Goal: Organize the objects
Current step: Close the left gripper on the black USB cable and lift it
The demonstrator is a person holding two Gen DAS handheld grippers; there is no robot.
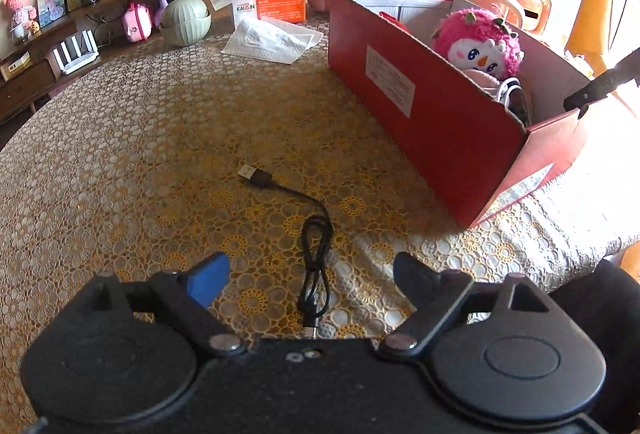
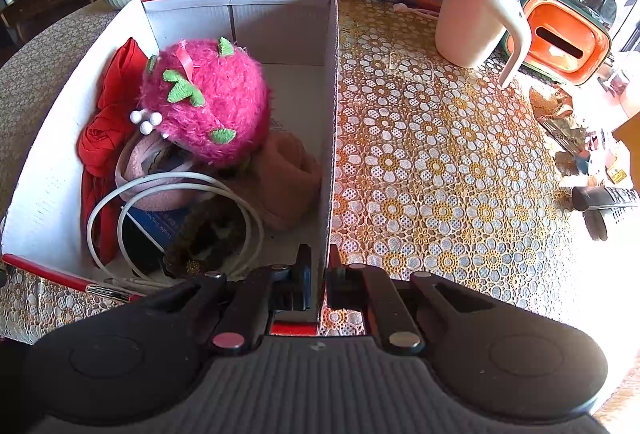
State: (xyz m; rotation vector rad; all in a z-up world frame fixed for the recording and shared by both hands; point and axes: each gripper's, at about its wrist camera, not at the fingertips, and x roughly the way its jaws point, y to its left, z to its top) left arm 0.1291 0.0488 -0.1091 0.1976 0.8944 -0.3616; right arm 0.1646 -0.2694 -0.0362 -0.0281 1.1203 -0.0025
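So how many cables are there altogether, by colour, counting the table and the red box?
Black USB cable, lying on the tablecloth: 1
White cable, coiled inside the red box: 1
Total: 2

A round table (image 1: pixel 120 153) under a gold lace cloth carries a black USB cable (image 1: pixel 316 258), a red cardboard box (image 1: pixel 432 121), white tissues (image 1: pixel 272 39), a pale mug (image 2: pixel 472 21) and a remote (image 2: pixel 608 197).

Right gripper (image 2: pixel 319 288) clamps the box (image 2: pixel 330 113) wall beside a plush toy (image 2: pixel 212 101).
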